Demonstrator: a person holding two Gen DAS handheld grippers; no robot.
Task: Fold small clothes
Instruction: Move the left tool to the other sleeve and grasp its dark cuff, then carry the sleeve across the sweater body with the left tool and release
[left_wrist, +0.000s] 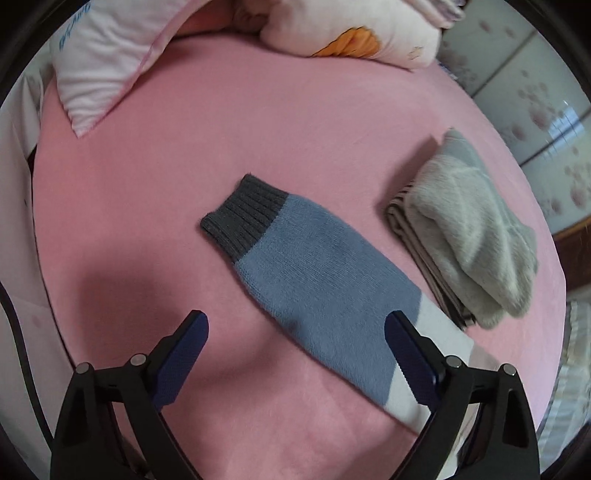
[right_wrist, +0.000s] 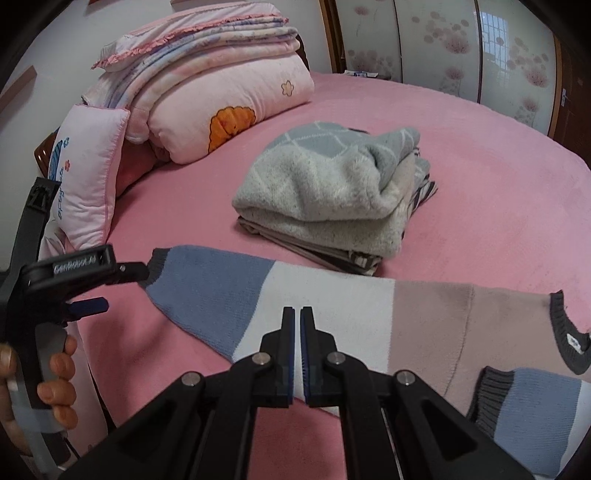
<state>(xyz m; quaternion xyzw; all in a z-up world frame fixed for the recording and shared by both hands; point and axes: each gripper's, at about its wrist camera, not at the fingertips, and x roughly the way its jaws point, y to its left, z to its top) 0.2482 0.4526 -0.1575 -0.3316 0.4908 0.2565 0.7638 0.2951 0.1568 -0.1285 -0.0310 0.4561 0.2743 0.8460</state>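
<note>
I had the left gripper (left_wrist: 297, 325) spread wide, its blue pads (left_wrist: 181, 358) well apart at the bottom of the left wrist view. Nothing was pinched between them; whether the right-hand pad touched the knit I could not tell. The sweater sleeve (left_wrist: 314, 269) ran diagonally from frame centre toward lower right, dark grey ribbed cuff (left_wrist: 243, 218) uppermost, lying flat on the pink bed sheet (left_wrist: 221, 140).

The right gripper (right_wrist: 297, 314) was pressed together, pads meeting with only a thin slit between, and nothing caught in them. It sat at lower centre of the right wrist view, over the white band of the sweater (right_wrist: 424, 321), which lay spread across the lower half of that frame: blue sleeve to the left, beige body to the right, dark collar near the right edge. Contact between fingertips and fabric could not be judged.

At the left edge of that view, a hand (right_wrist: 55, 387) gripped the left gripper's handle.

A stack of folded clothes (right_wrist: 332, 192), grey fleecy piece on top, sat above the sweater at frame centre, just beside it. Folded pink quilts (right_wrist: 221, 92) occupied the upper left.
</note>
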